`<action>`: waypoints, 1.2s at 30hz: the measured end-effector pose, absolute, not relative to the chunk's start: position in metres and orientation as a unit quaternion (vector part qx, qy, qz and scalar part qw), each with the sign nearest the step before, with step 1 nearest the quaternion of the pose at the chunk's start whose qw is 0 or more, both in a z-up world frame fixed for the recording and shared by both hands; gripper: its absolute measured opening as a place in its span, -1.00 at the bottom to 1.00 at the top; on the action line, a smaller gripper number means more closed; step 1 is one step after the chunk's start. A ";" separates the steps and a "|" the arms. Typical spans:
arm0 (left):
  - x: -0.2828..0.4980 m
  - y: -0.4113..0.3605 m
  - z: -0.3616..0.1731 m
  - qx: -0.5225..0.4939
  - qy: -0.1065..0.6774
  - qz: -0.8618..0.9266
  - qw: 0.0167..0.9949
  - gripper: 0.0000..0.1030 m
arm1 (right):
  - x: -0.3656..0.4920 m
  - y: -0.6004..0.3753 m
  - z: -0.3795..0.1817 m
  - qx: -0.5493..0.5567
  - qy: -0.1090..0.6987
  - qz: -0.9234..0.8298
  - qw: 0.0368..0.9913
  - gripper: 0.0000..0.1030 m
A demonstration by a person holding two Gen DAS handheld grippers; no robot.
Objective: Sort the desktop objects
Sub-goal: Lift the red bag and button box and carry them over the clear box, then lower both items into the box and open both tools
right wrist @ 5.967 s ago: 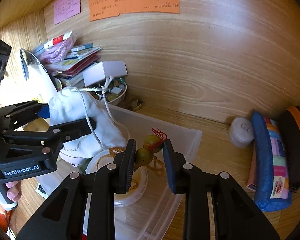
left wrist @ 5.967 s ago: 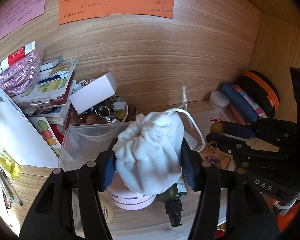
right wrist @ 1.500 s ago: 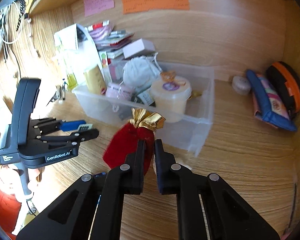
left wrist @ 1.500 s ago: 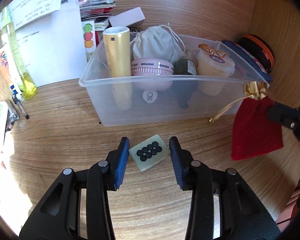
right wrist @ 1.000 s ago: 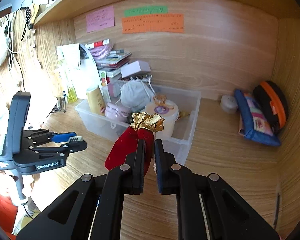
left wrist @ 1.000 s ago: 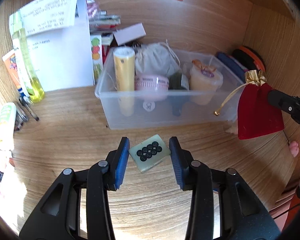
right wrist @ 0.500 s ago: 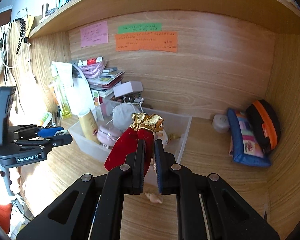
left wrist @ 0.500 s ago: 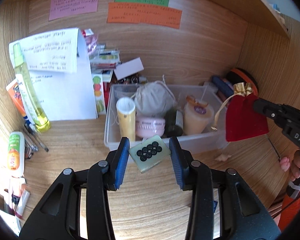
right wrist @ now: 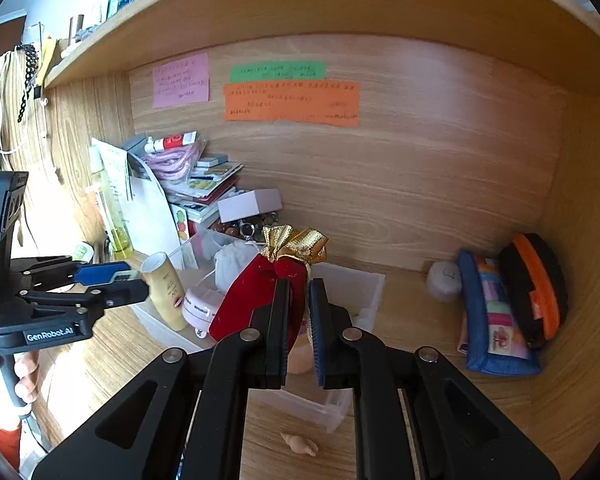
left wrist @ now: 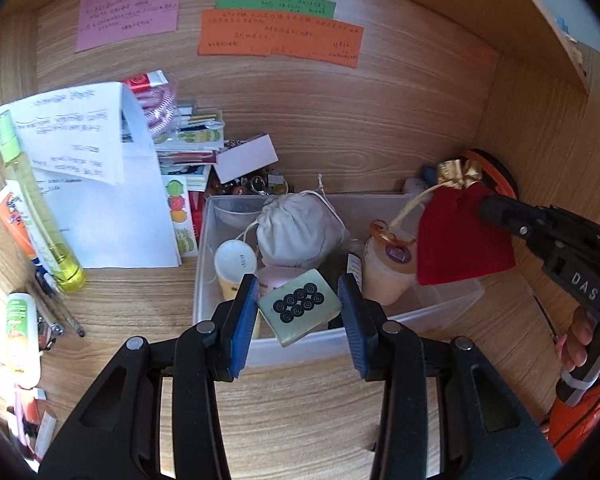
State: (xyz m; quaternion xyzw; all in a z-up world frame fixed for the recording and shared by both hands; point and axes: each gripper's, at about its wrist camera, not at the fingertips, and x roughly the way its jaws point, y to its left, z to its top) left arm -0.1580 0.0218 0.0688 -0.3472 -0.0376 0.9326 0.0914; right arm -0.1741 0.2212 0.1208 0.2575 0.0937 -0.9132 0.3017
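Note:
My left gripper point(left wrist: 298, 307) is shut on a pale green tile with black dots point(left wrist: 300, 306) and holds it in the air over the near edge of the clear plastic bin point(left wrist: 440, 308). My right gripper point(right wrist: 299, 292) is shut on a red velvet pouch with a gold top point(right wrist: 256, 296), held above the bin point(right wrist: 364, 296). The pouch point(left wrist: 460, 236) hangs over the bin's right end in the left wrist view. The bin holds a white drawstring bag point(left wrist: 296, 230), a yellow tube point(left wrist: 234, 264), a pink jar point(right wrist: 200, 304) and a cream tub point(left wrist: 388, 272).
Papers, books and a white box point(left wrist: 246, 158) pile up at the back left. A yellow-green bottle point(left wrist: 40, 208) and pens lie left. A blue pouch point(right wrist: 492, 312) and an orange-black case point(right wrist: 536, 292) lie right. A small shell point(right wrist: 300, 445) lies before the bin.
Both grippers have risen and moved toward the bin. The tile now hangs over the bin's near edge, and the red pouch over its right end.

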 end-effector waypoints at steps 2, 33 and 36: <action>-0.165 0.025 0.064 -0.352 -0.036 0.931 0.093 -0.22 | -0.180 0.215 0.114 0.265 0.096 -0.910 0.304 -0.83; -0.200 0.037 0.020 -0.389 -0.034 0.915 0.104 -0.22 | -0.204 0.182 0.054 0.318 0.131 -0.869 0.356 -0.83; -0.198 0.038 0.019 -0.390 -0.034 0.914 0.104 -0.22 | -0.203 0.179 0.052 0.320 0.136 -0.866 0.360 -0.82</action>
